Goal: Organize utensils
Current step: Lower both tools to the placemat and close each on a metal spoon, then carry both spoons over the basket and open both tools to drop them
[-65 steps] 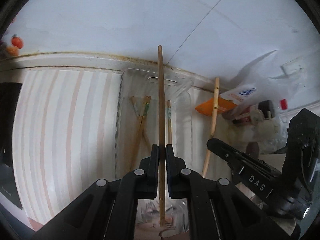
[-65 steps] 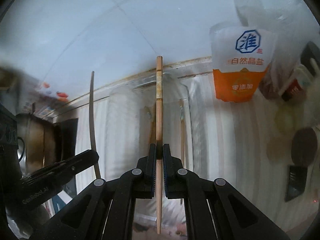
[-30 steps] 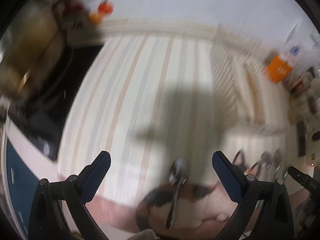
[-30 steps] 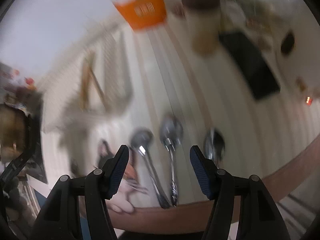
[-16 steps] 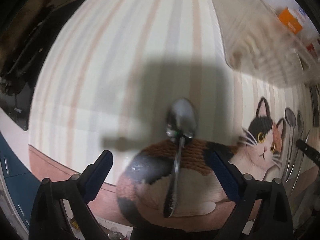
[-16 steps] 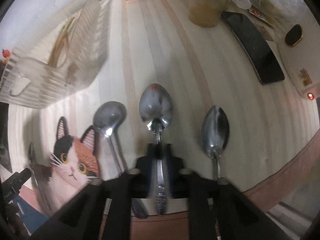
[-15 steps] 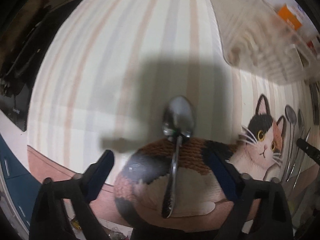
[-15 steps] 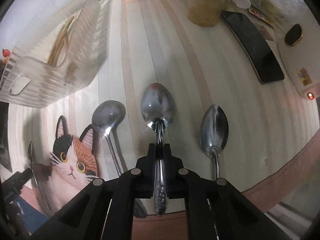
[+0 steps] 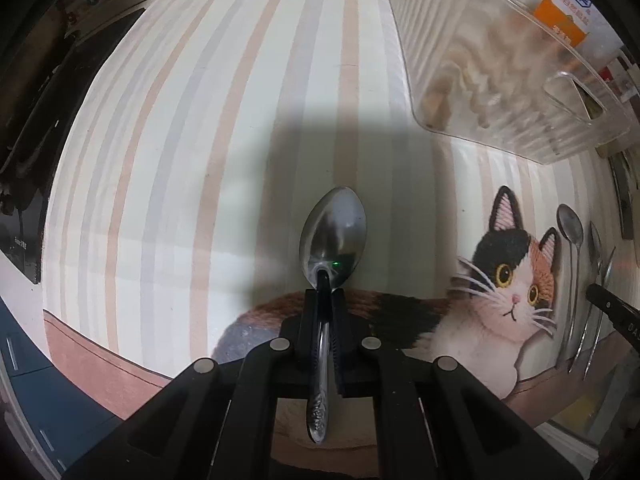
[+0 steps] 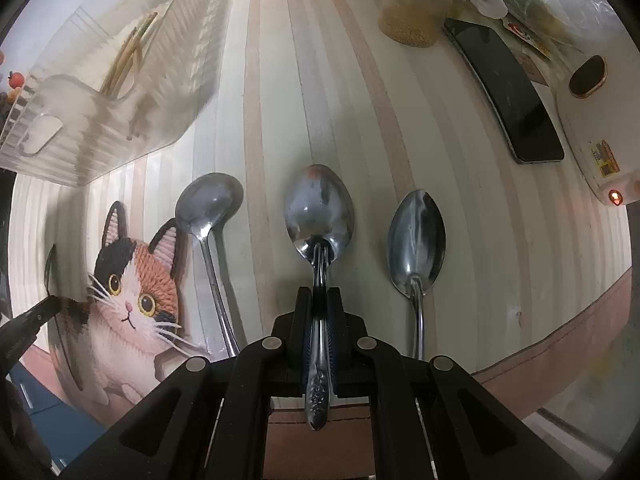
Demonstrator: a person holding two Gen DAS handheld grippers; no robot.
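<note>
Each hand has a spoon by the neck. The left gripper point(image 9: 324, 300) has just been closing, and its black jaws now pinch the handle of a polished steel tablespoon with an embossed handle end point(image 9: 334, 232), which lies on the table with its bowl pointing to twelve o'clock over the tail of the printed calico cat on the striped cream placemat point(image 9: 240, 120). The right gripper point(image 10: 319, 300) is likewise clamped on the handle of a second steel tablespoon point(image 10: 319, 208), the middle one of three. Gripping just behind the bowl, from straight above, probably keeps each spoon level and stops it swinging when lifted.

The clear ribbed plastic utensil tray point(image 9: 500, 80) sits at one to two o'clock from the left spoon; through its wall something tan shows, blurred here, perhaps chopsticks. It looks like the likely destination.

The right wrist view gives what the left cannot: a round-bowled steel soup spoon point(image 10: 210, 204) at nine o'clock of the held one, an oval steel spoon point(image 10: 416, 236) at three o'clock, the wooden chopsticks point(image 10: 128, 52) standing plainly in the tray, and a black phone point(image 10: 508, 92) at one o'clock. The left view alone shows the bare stretch of mat around its spoon, and the other spoons squeezed thin at its three o'clock edge.
</note>
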